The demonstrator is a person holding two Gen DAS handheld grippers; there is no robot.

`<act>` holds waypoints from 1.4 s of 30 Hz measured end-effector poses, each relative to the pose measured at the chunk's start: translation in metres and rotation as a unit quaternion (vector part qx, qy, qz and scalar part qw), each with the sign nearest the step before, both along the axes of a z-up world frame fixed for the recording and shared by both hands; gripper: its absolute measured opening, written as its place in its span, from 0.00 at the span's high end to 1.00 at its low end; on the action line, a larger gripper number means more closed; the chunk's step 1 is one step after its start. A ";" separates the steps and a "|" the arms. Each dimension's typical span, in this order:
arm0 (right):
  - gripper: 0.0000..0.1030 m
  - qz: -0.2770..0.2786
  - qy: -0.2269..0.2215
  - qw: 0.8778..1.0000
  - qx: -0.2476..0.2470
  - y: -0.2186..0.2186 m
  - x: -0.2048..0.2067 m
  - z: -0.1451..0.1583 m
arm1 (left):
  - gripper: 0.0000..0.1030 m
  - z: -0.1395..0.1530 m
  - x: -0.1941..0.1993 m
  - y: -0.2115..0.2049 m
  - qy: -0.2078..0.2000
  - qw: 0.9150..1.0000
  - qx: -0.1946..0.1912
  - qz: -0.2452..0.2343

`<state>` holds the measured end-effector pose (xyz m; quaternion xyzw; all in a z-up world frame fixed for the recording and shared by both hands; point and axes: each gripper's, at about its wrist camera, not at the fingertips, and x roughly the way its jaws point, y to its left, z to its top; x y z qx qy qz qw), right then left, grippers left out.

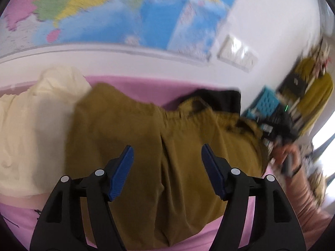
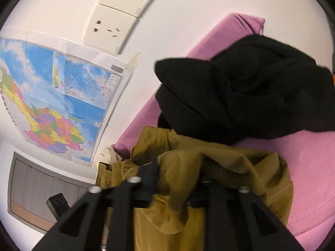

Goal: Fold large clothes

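An olive-brown garment (image 1: 150, 146) lies spread on the pink-covered surface (image 1: 129, 85). My left gripper (image 1: 167, 156) hovers over its middle, open and empty, blue pads (image 1: 122, 171) wide apart. In the right wrist view my right gripper (image 2: 175, 179) is shut on a bunched edge of the olive garment (image 2: 188, 167), whose cloth drapes over the fingers and hides the tips. The hand holding the right gripper (image 1: 286, 156) shows at the garment's right edge in the left wrist view.
A cream garment (image 1: 35, 129) lies left of the olive one. A black garment (image 2: 247, 92) is piled behind it on the pink surface (image 2: 309, 167). A wall map (image 2: 52, 104) and sockets (image 2: 113, 27) are behind. Shelves with clutter (image 1: 293, 104) stand at right.
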<state>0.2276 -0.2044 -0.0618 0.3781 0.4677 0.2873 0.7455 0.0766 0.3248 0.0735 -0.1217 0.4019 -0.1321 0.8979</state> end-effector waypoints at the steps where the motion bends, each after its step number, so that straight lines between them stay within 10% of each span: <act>1: 0.87 -0.001 -0.006 1.000 -0.001 0.000 0.000 0.003 | 0.36 -0.005 0.002 -0.006 0.006 1.000 0.009 -0.007; 8: 0.84 -0.035 0.015 0.999 0.007 0.005 0.032 -0.001 | 0.43 -0.043 0.024 -0.031 0.034 0.996 0.083 0.004; 10: 0.73 -0.028 0.020 0.999 -0.005 0.010 0.038 -0.006 | 0.59 -0.050 0.030 -0.029 0.040 0.994 0.104 0.019; 12: 0.30 -0.027 -0.001 1.000 -0.017 0.012 0.032 0.000 | 0.65 -0.057 0.037 -0.024 0.052 0.993 0.103 0.030; 14: 0.22 -0.027 -0.038 0.998 -0.033 0.012 0.022 0.012 | 0.71 -0.065 0.042 -0.018 0.061 0.992 0.101 0.040; 17: 0.22 0.003 -0.099 0.991 -0.085 0.022 -0.003 0.033 | 0.77 -0.075 0.050 -0.007 0.073 0.992 0.080 0.057; 23: 0.23 0.096 -0.149 0.938 -0.298 0.080 -0.037 0.020 | 0.84 -0.089 0.058 0.004 0.086 0.992 0.062 0.073; 25: 0.54 0.089 -0.169 0.917 -0.349 0.092 -0.034 0.010 | 0.84 -0.089 0.056 0.005 0.085 0.992 0.063 0.073; 27: 0.95 0.095 -0.162 0.924 -0.334 0.097 -0.025 0.005 | 0.84 -0.089 0.056 0.007 0.085 0.992 0.062 0.073; 28: 0.99 0.088 -0.164 0.920 -0.344 0.098 -0.022 0.006 | 0.84 -0.089 0.056 0.008 0.086 0.992 0.062 0.074; 37: 0.98 0.067 -0.130 0.926 -0.348 0.095 0.022 -0.012 | 0.83 -0.092 0.054 0.007 0.079 0.993 0.051 0.078; 40: 0.90 0.055 -0.141 0.933 -0.327 0.087 0.013 -0.004 | 0.83 -0.091 0.053 0.006 0.076 0.993 0.049 0.077; 42: 0.66 0.043 -0.174 0.922 -0.343 0.087 0.003 0.007 | 0.83 -0.091 0.053 0.006 0.073 0.993 0.049 0.078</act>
